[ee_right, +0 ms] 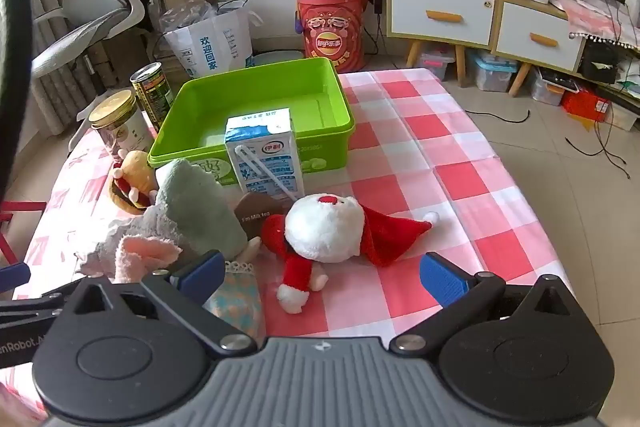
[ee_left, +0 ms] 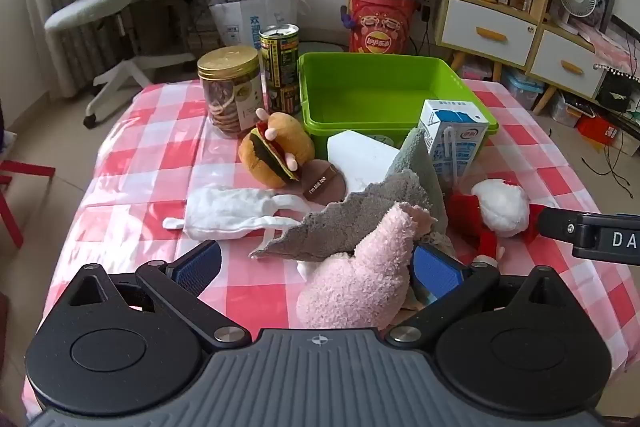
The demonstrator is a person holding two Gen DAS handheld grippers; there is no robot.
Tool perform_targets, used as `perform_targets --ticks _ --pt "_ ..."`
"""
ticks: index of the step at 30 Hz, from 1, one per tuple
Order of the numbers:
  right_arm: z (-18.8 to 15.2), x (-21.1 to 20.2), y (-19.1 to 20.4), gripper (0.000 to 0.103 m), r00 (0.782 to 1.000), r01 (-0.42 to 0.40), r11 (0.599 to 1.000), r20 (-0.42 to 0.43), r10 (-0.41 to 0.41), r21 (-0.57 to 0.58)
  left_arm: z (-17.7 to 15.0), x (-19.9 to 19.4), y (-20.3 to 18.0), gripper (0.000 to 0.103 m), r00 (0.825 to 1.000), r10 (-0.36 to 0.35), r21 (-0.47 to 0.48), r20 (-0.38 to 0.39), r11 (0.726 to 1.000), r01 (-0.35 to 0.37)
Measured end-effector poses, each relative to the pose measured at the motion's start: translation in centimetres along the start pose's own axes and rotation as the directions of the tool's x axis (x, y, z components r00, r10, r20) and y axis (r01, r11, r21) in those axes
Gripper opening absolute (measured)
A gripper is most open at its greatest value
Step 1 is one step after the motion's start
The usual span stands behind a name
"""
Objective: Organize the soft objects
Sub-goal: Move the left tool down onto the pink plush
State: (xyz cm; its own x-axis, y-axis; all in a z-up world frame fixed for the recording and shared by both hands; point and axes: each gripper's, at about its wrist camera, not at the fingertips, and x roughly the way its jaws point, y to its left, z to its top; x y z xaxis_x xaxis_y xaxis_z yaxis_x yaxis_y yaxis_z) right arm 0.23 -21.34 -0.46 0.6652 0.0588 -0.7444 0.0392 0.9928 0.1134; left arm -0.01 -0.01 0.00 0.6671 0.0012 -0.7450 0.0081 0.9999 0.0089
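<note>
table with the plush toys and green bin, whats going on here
A person holds a hand-held gripper in each hand over a checked table, sorting soft things. Both are open and hold nothing. The left hand-held gripper hovers by a pink plush and grey towel; the right hand-held gripper faces a Santa doll. The green bin is empty.

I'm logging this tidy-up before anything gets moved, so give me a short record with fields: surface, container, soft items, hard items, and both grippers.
surface: table with red and white checked cloth
container: green bin, nothing visible inside
soft items: burger plush, white cloth, grey towel, pink fleece, Santa plush
hard items: cookie jar, drink can, milk carton
left gripper: open, pink fleece lying between its jaws
right gripper: open, holding nothing, Santa plush just ahead
</note>
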Motion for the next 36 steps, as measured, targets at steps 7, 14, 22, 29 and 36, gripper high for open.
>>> perform_targets --ticks 7,14,22,29,36 --pt "0.27 0.10 0.03 0.090 1.000 -0.005 1.000 -0.010 0.005 0.000 -0.03 0.01 -0.04 0.098 1.000 -0.001 0.010 0.002 1.000 0.001" --pt "-0.17 0.10 0.35 0.090 1.000 0.006 1.000 0.005 -0.006 -0.020 -0.32 0.00 0.00 0.098 1.000 -0.002 0.005 0.001 1.000 0.002" --pt "-0.21 0.11 0.14 0.090 1.000 0.012 1.000 0.001 -0.012 -0.008 -0.43 0.55 -0.04 0.098 1.000 -0.014 0.018 -0.009 1.000 0.014" --pt "-0.36 0.06 0.10 0.090 1.000 0.018 1.000 0.008 -0.018 -0.007 -0.72 0.25 0.36 0.098 0.998 -0.046 0.006 0.045 0.999 0.046" --pt "-0.36 0.24 -0.10 0.090 0.999 -0.025 1.000 -0.028 0.025 0.013 -0.70 0.45 0.74 0.098 0.996 -0.079 0.038 0.037 0.996 0.077"
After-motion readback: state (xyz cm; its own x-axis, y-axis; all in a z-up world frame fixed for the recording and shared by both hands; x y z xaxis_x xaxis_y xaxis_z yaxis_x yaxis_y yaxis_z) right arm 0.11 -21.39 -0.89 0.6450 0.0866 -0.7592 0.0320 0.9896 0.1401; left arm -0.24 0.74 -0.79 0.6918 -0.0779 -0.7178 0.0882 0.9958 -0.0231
